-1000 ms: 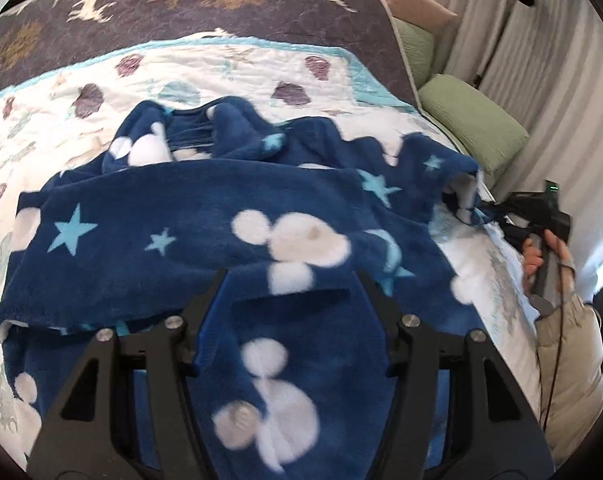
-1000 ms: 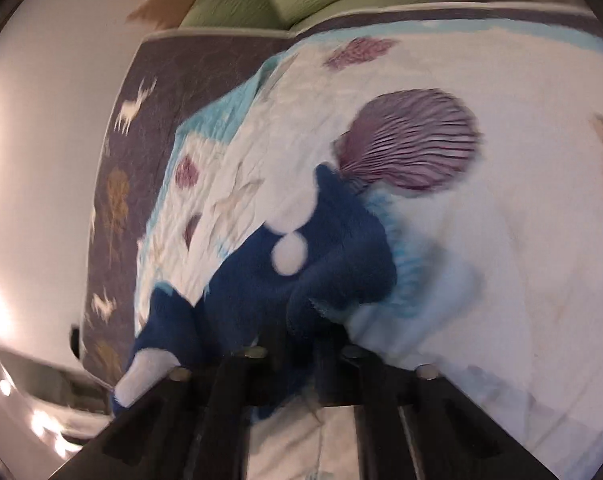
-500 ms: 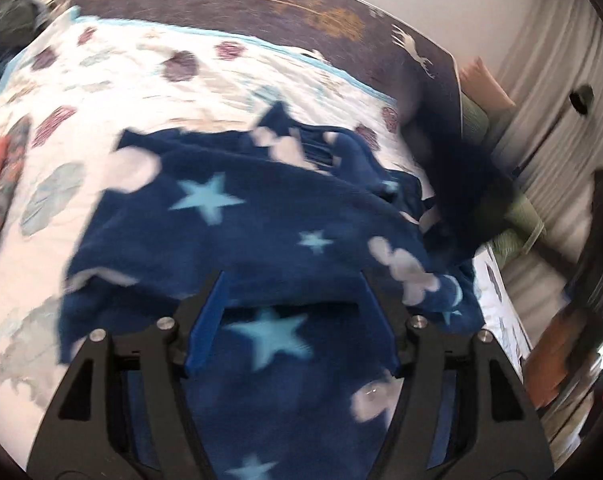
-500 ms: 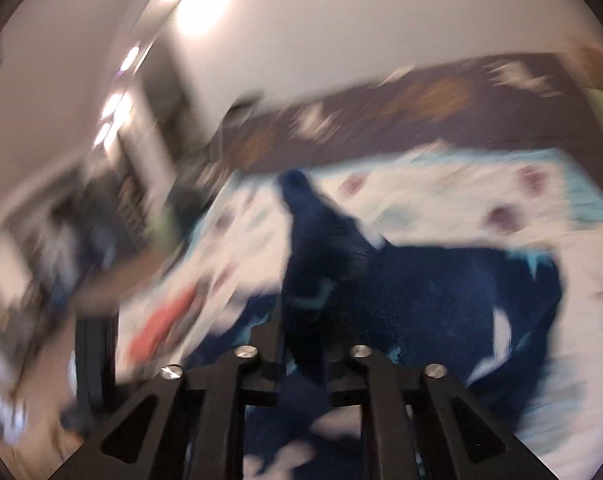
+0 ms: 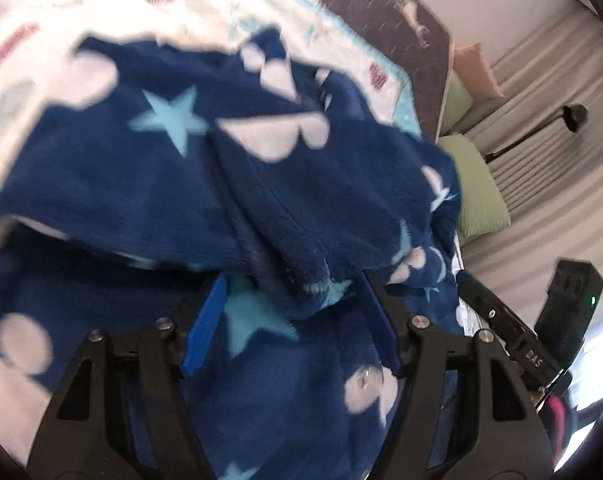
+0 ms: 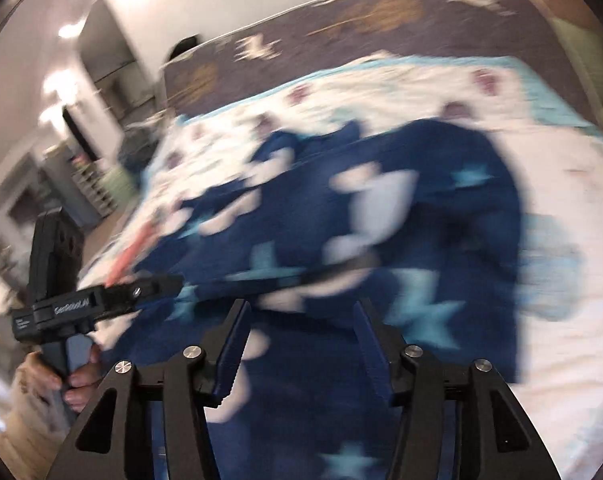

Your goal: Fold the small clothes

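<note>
A dark blue fleece garment [image 5: 149, 184] with pale stars and white shapes lies spread on the bed quilt [image 6: 553, 240]. One folded flap [image 5: 325, 200] of it lies across the body, its end reaching between the tips of my left gripper [image 5: 293, 280]. The left jaws are closing, with the blue pads [image 5: 205, 320] still off the cloth. My right gripper [image 6: 301, 304] hovers over the garment [image 6: 441, 208], its jaws opening with nothing held between them. Each gripper shows in the other's view: the right gripper [image 5: 501, 320] and the left gripper [image 6: 101, 304], the latter held by a hand [image 6: 73, 384].
A dark blanket [image 6: 381, 12] with deer covers the far side of the bed. Green pillows [image 5: 477, 184] lie by the curtains [image 5: 541, 92]. An orange item [image 6: 129, 256] lies on the quilt near the bed's left edge. Shelves and room floor show beyond that edge.
My right gripper, shut on a blue sleeve at the bed's side, swung it up and over the garment and let go. The flap now lies across the body. The left gripper rolled and moved closer.
</note>
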`<state>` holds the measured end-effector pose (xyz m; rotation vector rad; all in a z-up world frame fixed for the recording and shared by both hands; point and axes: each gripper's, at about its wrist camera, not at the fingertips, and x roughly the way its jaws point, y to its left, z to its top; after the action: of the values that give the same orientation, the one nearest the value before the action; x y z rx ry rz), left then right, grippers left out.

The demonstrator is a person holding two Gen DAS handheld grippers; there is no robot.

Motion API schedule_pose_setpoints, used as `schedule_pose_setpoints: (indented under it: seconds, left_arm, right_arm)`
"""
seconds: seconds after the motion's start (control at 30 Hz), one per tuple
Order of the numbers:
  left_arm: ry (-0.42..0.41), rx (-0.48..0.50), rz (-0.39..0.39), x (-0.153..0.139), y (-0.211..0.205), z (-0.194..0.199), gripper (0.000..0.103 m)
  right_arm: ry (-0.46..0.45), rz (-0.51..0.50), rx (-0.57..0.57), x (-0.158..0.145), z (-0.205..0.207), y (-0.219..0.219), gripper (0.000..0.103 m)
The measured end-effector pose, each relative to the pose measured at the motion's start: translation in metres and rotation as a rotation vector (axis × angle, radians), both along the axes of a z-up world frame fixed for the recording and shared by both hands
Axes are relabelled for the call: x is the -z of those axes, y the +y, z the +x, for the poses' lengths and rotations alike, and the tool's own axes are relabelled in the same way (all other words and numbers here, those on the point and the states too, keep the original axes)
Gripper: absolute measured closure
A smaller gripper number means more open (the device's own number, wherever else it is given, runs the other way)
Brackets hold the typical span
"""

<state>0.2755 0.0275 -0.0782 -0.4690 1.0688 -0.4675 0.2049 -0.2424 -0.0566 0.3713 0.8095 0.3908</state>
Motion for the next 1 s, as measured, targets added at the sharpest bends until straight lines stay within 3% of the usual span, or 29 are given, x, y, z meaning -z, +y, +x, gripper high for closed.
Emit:
schedule_pose_setpoints:
  seconds: [0.07,0.13,0.2,0.33,0.43,0.47,0.5,0.53,0.57,0.67,0.77,0.9,1.0]
  left_arm:
    - [0.028,0.051,-0.076,-0.002,-0.009,0.004,0.091]
    - [0.004,0.047,-0.122,-0.019,-0.008,0.001,0.091]
    - [-0.091,0.048,-0.128,-0.052,-0.006,-0.003,0.091]
    - [-0.252,0.028,-0.094,-0.113,0.002,0.002,0.091]
    - [-0.321,-0.007,-0.068,-0.143,0.014,0.007,0.091]
    - [-0.331,-0.017,-0.059,-0.148,0.017,0.01,0.091]
    - [-0.345,-0.032,-0.045,-0.152,0.022,0.012,0.091]
    - [-0.351,-0.039,-0.035,-0.152,0.027,0.014,0.091]
    - [-0.357,-0.052,-0.011,-0.154,0.033,0.015,0.091]
    - [-0.352,-0.079,0.006,-0.147,0.054,0.021,0.091]
    - [-0.317,-0.073,-0.052,-0.129,0.073,0.016,0.091]
    - [-0.221,0.034,-0.079,-0.073,0.079,-0.012,0.09]
    - [-0.106,0.124,-0.033,-0.026,0.078,-0.038,0.089]
  right_arm:
    - [0.02,-0.084,0.113,0.005,0.005,-0.019,0.048]
    - [0.054,-0.17,0.221,0.013,0.007,-0.038,0.048]
    - [0.096,-0.241,0.279,0.023,0.013,-0.052,0.048]
    - [0.143,-0.212,0.265,0.038,0.031,-0.065,0.048]
    - [0.142,-0.238,0.285,0.035,0.049,-0.063,0.048]
    - [0.141,-0.252,0.291,0.034,0.051,-0.061,0.052]
    - [0.135,-0.264,0.298,0.035,0.055,-0.057,0.072]
    - [0.114,-0.251,0.292,0.034,0.057,-0.058,0.085]
    - [0.08,-0.21,0.276,0.031,0.053,-0.06,0.089]
    - [-0.102,-0.09,0.266,0.008,0.025,-0.074,0.09]
    - [-0.174,-0.064,0.195,-0.005,0.005,-0.078,0.09]
    - [-0.108,-0.086,0.117,0.006,-0.005,-0.076,0.087]
    - [-0.016,-0.159,0.139,0.022,-0.005,-0.082,0.087]
